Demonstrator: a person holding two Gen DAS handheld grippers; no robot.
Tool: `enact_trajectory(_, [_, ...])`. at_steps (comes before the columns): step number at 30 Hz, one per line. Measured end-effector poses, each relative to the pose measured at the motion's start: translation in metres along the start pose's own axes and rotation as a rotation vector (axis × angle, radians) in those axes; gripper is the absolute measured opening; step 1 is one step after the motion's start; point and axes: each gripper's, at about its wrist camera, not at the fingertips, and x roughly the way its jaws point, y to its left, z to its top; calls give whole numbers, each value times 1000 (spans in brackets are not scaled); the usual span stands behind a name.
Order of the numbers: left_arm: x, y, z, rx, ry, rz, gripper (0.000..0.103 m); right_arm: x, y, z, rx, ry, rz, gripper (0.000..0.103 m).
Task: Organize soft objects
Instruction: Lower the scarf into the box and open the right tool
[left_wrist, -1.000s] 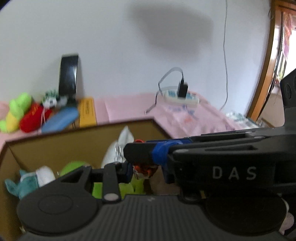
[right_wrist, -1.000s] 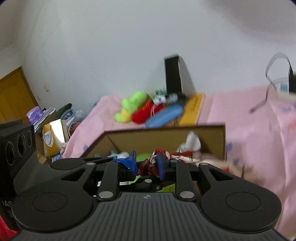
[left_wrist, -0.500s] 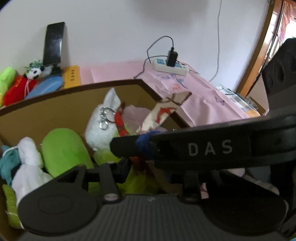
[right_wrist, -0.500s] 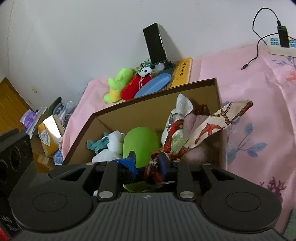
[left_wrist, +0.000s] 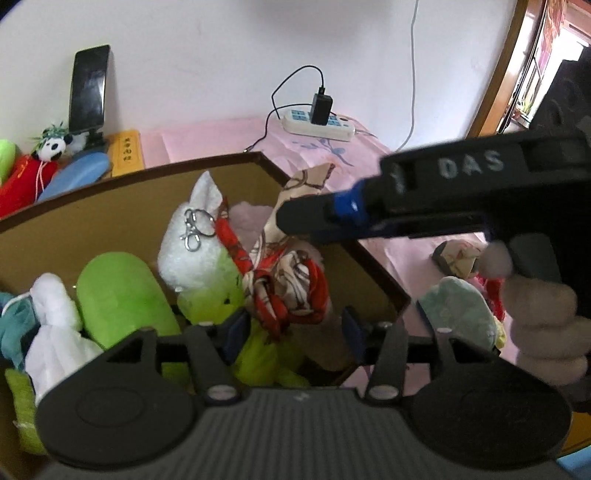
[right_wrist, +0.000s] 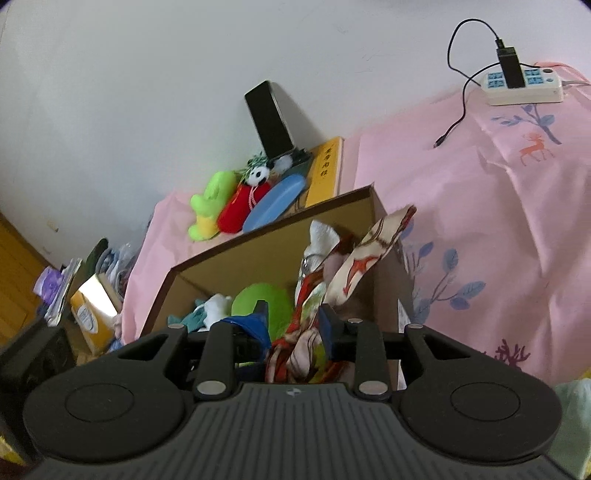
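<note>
A brown cardboard box (left_wrist: 110, 218) on the pink bed holds several soft toys: a green plush (left_wrist: 122, 295), a white plush with a keyring (left_wrist: 195, 251) and a red-and-cream patterned scarf (left_wrist: 288, 291). The scarf lies bunched in the box with one end sticking up over the rim. My left gripper (left_wrist: 293, 330) is open just above the scarf. My right gripper (right_wrist: 293, 330) is open, with the scarf (right_wrist: 306, 332) loose between its fingers. The box also shows in the right wrist view (right_wrist: 258, 254). The right gripper crosses the left wrist view (left_wrist: 424, 206).
More plush toys (right_wrist: 229, 206), a blue case and a yellow box lie against the wall behind the box, under a black phone (right_wrist: 269, 118). A power strip (right_wrist: 524, 86) with a cable sits at the back right. Other soft items (left_wrist: 458, 314) lie on the bed right of the box.
Both grippers carried the scarf down into the box and opened. The scarf now rests in the box. The right gripper has drawn back and up.
</note>
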Motion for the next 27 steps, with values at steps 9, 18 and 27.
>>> enact_trajectory(9, [6,7,4,-10,29,-35,55,39,-3,12,0,37,-95,11])
enact_trajectory(18, [-1,21,-1,-49,42,-34,56,52,2,23,-56,55,-82,13])
enact_trajectory(27, [8,14,3,-61,49,-39,56,68,7,35,-105,104,-70,16])
